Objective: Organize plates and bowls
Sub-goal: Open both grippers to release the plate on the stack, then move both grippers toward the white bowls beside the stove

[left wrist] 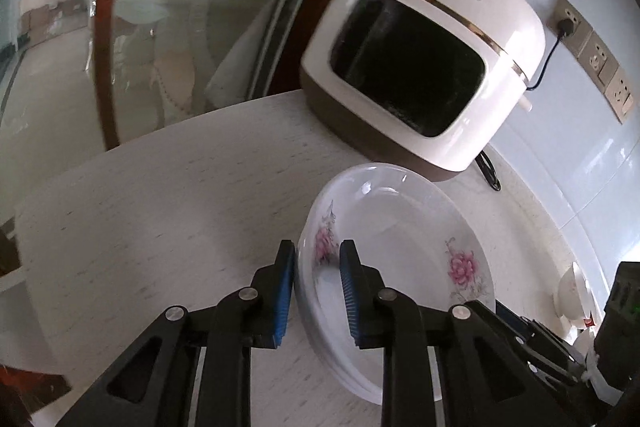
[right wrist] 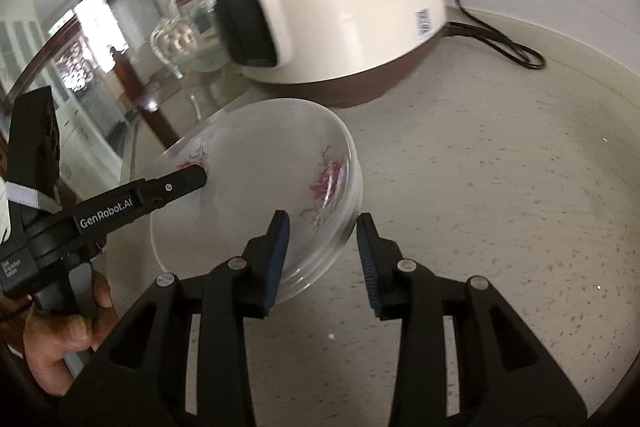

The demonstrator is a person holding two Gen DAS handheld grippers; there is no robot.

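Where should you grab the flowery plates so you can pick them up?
Grab the stack of flowered plates by its rim, with one finger inside the dish and one outside. The rim sticks up and is thin enough to pinch. The left gripper and right gripper straddle opposite edges like that, which probably keeps the stack level.

The plates (left wrist: 396,223) are looking like glossy glazed ceramic, white with pink flower prints, light bouncing off them. The countertop (left wrist: 160,211) is showing a matt, pale speckled stone-ish finish. The rice cooker (left wrist: 420,67) is gleaming in smooth shiny plastic with a gold metallic band. Gripper fingers (right wrist: 276,259) are sporting matt black plastic with ribbed blue rubbery pads.
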